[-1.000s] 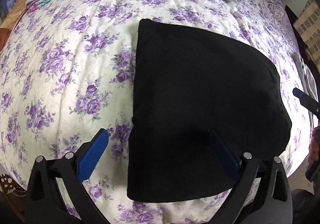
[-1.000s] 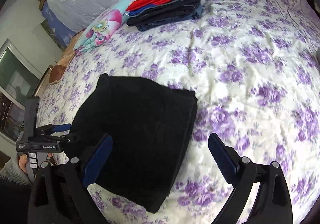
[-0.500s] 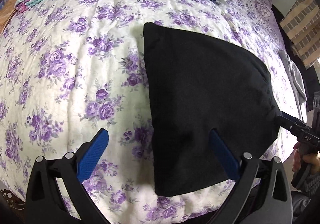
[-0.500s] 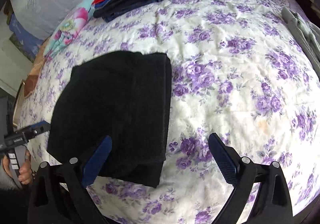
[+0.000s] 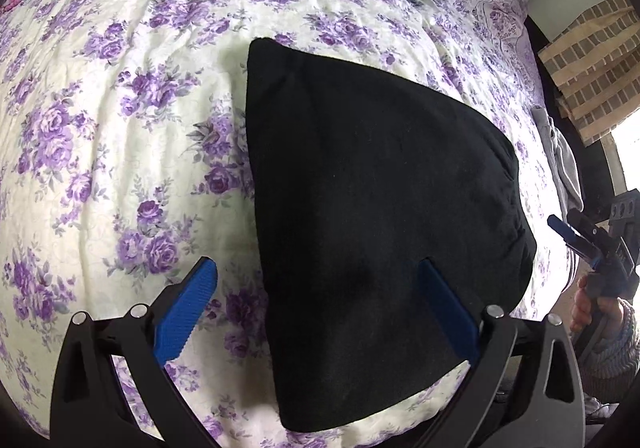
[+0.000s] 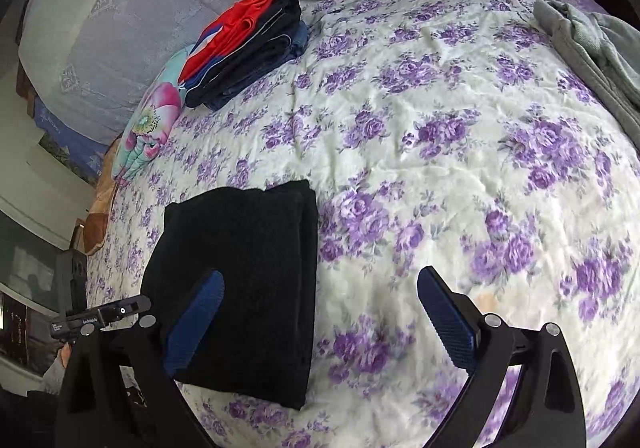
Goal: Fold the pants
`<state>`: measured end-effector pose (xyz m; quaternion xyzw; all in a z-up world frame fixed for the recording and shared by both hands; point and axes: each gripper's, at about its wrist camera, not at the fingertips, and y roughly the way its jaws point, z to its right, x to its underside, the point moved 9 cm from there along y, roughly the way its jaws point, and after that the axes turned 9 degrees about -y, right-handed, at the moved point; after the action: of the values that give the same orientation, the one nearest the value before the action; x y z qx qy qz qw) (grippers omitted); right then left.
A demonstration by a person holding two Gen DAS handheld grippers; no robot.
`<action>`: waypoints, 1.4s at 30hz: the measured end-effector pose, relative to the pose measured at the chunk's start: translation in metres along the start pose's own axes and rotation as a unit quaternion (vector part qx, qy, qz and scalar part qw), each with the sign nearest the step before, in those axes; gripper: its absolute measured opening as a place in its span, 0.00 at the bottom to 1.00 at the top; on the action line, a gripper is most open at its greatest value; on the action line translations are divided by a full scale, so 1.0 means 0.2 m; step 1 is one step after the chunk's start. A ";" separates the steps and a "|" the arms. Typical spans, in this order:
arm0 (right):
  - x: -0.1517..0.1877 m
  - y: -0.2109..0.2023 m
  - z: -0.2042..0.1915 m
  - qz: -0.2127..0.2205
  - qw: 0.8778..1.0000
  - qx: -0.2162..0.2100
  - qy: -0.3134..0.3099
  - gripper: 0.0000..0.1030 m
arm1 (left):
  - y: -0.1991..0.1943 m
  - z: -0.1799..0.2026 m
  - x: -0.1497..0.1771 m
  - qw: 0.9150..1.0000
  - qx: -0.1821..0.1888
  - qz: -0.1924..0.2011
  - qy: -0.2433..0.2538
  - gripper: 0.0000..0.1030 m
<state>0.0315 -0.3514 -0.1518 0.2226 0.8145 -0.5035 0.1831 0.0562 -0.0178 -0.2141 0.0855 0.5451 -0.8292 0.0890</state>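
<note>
The black pants (image 5: pixel 368 216) lie folded into a thick flat bundle on the floral bedspread (image 5: pixel 120 128), near the bed's front edge. My left gripper (image 5: pixel 320 312) hovers open above their near edge, its blue pads wide apart and empty. In the right wrist view the same pants (image 6: pixel 244 280) sit at lower left, and my right gripper (image 6: pixel 316 320) stands open over their right edge and the bedspread (image 6: pixel 440 168), holding nothing. The right gripper (image 5: pixel 576 240) also shows at the far right of the left wrist view, off the pants, held by a hand.
A stack of folded clothes (image 6: pixel 248 48), red on top of dark ones, sits at the far side of the bed beside a folded floral blanket (image 6: pixel 148 128). A grey garment (image 6: pixel 588 52) lies at the right edge. A brick wall (image 5: pixel 588 60) stands beyond the bed.
Both grippers have drawn back from the folded pants and the views have swung; the right gripper now sits farther from the bundle's right side. The pants lie still.
</note>
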 end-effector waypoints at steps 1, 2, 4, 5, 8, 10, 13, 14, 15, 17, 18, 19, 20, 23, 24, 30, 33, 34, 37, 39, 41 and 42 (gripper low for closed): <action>-0.03 0.03 0.01 0.001 1.000 -0.007 0.002 0.94 | 0.02 0.00 0.01 1.000 0.001 -0.008 0.000 0.95; -0.05 0.05 0.02 0.004 1.000 -0.016 0.004 0.93 | 0.04 0.00 0.01 1.000 -0.004 -0.015 0.001 0.95; -0.09 0.11 0.01 0.003 0.999 -0.037 0.004 0.87 | 0.08 -0.01 0.00 1.000 -0.016 -0.025 0.001 0.95; -0.10 0.14 -0.01 -0.001 0.999 -0.045 -0.001 0.86 | 0.09 -0.02 0.00 0.999 -0.018 -0.028 0.000 0.95; -0.12 0.25 -0.07 -0.019 0.997 -0.066 -0.025 0.82 | 0.10 -0.02 0.00 0.999 -0.018 -0.028 -0.002 0.95; -0.12 0.31 -0.10 -0.033 0.996 -0.078 -0.034 0.82 | 0.11 -0.02 0.00 1.000 -0.016 -0.027 -0.002 0.96; -0.12 0.37 -0.11 -0.047 0.994 -0.087 -0.037 0.82 | 0.11 -0.03 0.00 1.000 -0.008 -0.022 0.000 0.96; -0.13 0.39 -0.11 -0.048 0.994 -0.092 -0.033 0.82 | 0.11 -0.03 0.01 1.000 -0.007 -0.020 0.003 0.96; -0.14 0.39 -0.10 -0.047 0.993 -0.100 -0.029 0.82 | 0.11 -0.03 0.01 1.000 -0.007 -0.018 0.005 0.96; -0.15 0.40 -0.11 -0.045 0.991 -0.127 -0.018 0.81 | 0.11 -0.02 0.01 1.000 -0.006 -0.008 0.016 0.96; -0.15 0.40 -0.12 -0.044 0.989 -0.142 -0.013 0.80 | 0.11 -0.02 0.01 1.000 -0.004 -0.005 0.017 0.96; -0.15 0.41 -0.13 -0.048 0.987 -0.153 -0.010 0.80 | 0.11 -0.02 0.01 1.000 -0.002 -0.004 0.017 0.96; -0.15 0.42 -0.14 -0.053 0.986 -0.158 -0.011 0.80 | 0.11 -0.02 0.01 1.000 -0.001 -0.004 0.016 0.96; -0.15 0.45 -0.16 -0.058 0.984 -0.166 -0.022 0.80 | 0.10 0.00 0.02 1.000 -0.004 -0.004 0.019 0.96; -0.16 0.46 -0.16 -0.059 0.983 -0.172 -0.020 0.80 | 0.10 0.01 0.03 1.000 -0.005 -0.007 0.025 0.96; -0.17 0.51 -0.24 -0.083 0.976 -0.198 -0.022 0.81 | 0.10 0.11 0.09 0.997 -0.015 -0.009 0.076 0.96; -0.16 0.52 -0.25 -0.095 0.975 -0.199 -0.038 0.81 | 0.10 0.13 0.09 0.996 -0.025 -0.001 0.089 0.96; -0.16 0.53 -0.25 -0.097 0.974 -0.200 -0.045 0.81 | 0.10 0.14 0.09 0.995 -0.029 0.001 0.093 0.96; -0.15 0.52 -0.26 -0.099 0.971 -0.207 -0.062 0.81 | 0.09 0.16 0.09 0.993 -0.042 0.009 0.108 0.96; -0.15 0.52 -0.27 -0.099 0.970 -0.210 -0.072 0.85 | 0.10 0.16 0.08 0.992 -0.045 0.011 0.114 0.96; -0.14 0.52 -0.30 -0.101 0.968 -0.213 -0.089 0.94 | 0.10 0.16 0.08 0.993 -0.042 0.011 0.111 0.96; -0.14 0.53 -0.32 -0.104 0.968 -0.208 -0.097 0.97 | 0.10 0.16 0.08 0.993 -0.040 0.010 0.110 0.96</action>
<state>0.1076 -0.2564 -0.1881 0.0442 0.8982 -0.3588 0.2502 0.0435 -0.0551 -0.2229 0.1785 0.5832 -0.7914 0.0403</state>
